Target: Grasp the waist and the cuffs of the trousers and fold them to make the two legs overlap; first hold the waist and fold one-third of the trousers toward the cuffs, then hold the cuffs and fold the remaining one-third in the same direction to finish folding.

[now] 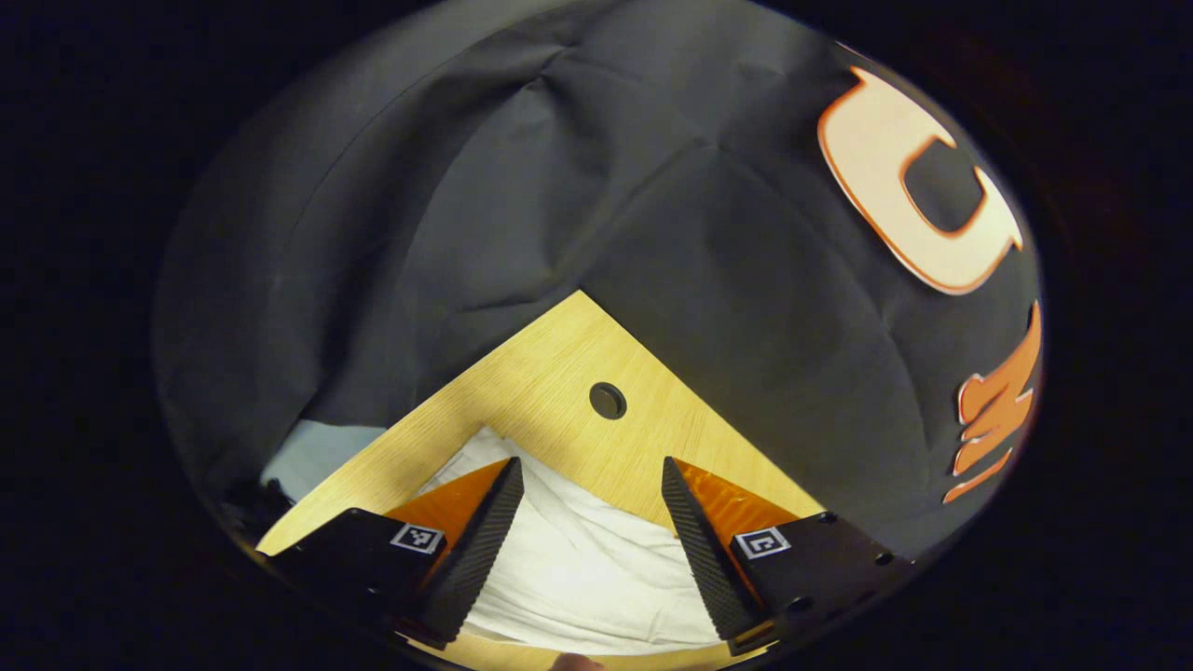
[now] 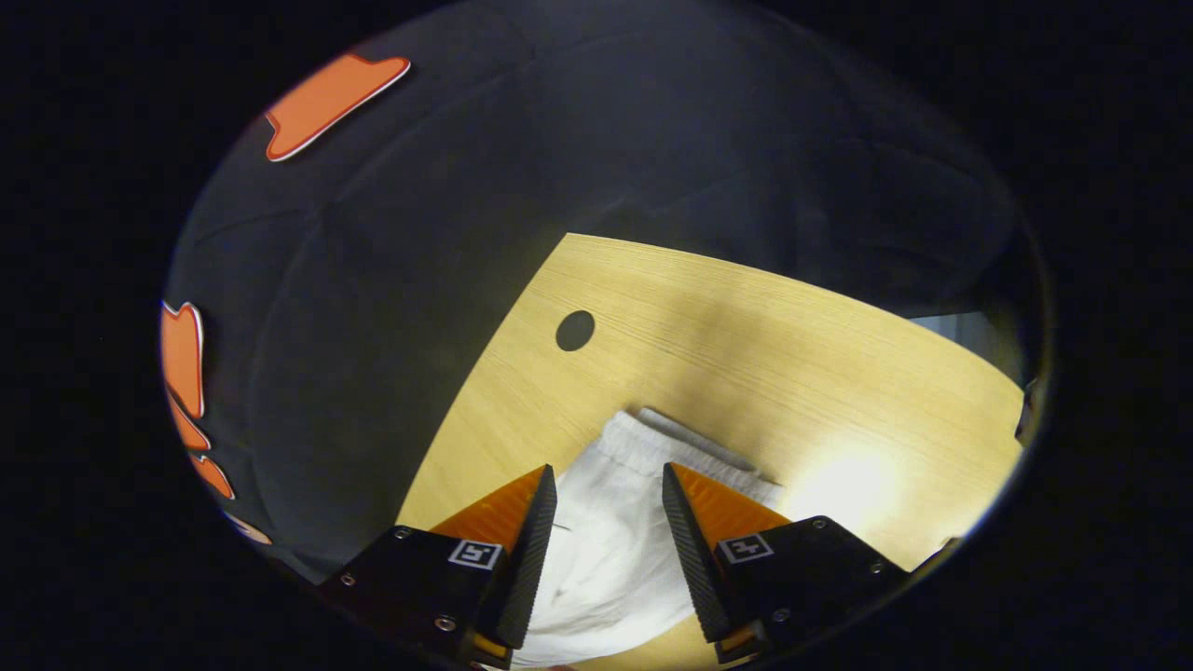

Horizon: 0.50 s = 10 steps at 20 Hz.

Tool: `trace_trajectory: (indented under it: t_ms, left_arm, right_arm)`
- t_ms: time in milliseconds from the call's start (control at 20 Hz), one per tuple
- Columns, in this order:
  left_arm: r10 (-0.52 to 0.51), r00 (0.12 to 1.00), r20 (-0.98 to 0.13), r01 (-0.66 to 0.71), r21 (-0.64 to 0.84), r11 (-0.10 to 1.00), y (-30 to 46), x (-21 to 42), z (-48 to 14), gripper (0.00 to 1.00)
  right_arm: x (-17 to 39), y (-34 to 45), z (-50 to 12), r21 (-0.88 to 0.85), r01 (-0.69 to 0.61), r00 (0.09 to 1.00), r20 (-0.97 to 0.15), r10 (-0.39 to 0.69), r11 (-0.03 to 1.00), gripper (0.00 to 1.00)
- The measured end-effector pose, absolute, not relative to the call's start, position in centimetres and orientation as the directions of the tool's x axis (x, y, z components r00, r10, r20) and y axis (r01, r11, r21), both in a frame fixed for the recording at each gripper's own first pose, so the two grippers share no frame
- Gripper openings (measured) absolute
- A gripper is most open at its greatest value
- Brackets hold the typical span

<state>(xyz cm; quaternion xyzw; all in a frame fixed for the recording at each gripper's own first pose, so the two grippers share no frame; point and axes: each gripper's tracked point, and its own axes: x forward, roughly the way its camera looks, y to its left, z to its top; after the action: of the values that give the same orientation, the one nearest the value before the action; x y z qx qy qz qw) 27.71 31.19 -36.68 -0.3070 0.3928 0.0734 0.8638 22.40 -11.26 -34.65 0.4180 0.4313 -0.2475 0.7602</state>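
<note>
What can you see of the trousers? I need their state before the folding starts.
The trousers are white, of soft, creased cloth, lying flat on the wooden table. In the right gripper view a ribbed elastic band ends them near the table's hole. In the left gripper view wrinkled cloth spreads between the open fingers of the left hand-held gripper. The right hand-held gripper is also open above them; neither grips yet.

dim booth | glare on table point(image 2: 839, 485) | fisheye-warped edges
</note>
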Motion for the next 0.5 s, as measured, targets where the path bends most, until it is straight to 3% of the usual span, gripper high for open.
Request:
trace_trajectory:
  t_ms: [50,100,200,250,300,500]
  left_arm:
    - [-0.113,0.675,-0.729,-0.344,-0.447,0.826,30.6,27.4,-36.2,0.98]
    - [-0.112,0.669,-0.735,-0.324,-0.424,0.845,30.1,27.1,-36.0,0.99]
    - [-0.087,0.645,-0.759,-0.311,-0.364,0.878,29.8,26.6,-35.6,0.96]
    - [-0.08,0.641,-0.763,-0.297,-0.343,0.891,29.7,26.5,-35.3,0.96]
    - [-0.076,0.64,-0.765,-0.28,-0.324,0.904,29.5,26.4,-34.9,1.0]
    - [-0.055,0.634,-0.771,-0.206,-0.237,0.949,28.2,25.4,-32.8,0.99]
  right_arm:
    - [21.7,-11.6,-35.2,0.392,0.739,0.481,-0.876,-0.022,0.549,0.6]
    - [20.8,-11.8,-35.4,0.361,0.74,0.455,-0.89,-0.028,0.567,0.75]
    - [19.5,-11.9,-36.4,0.314,0.737,0.41,-0.912,-0.026,0.598,0.78]
    - [18.9,-11.8,-36.9,0.301,0.734,0.394,-0.919,-0.021,0.609,0.68]
    - [18.0,-11.7,-37.3,0.282,0.736,0.372,-0.928,-0.019,0.616,0.81]
    - [16.1,-11.1,-39.4,0.232,0.74,0.29,-0.957,0.012,0.631,0.83]
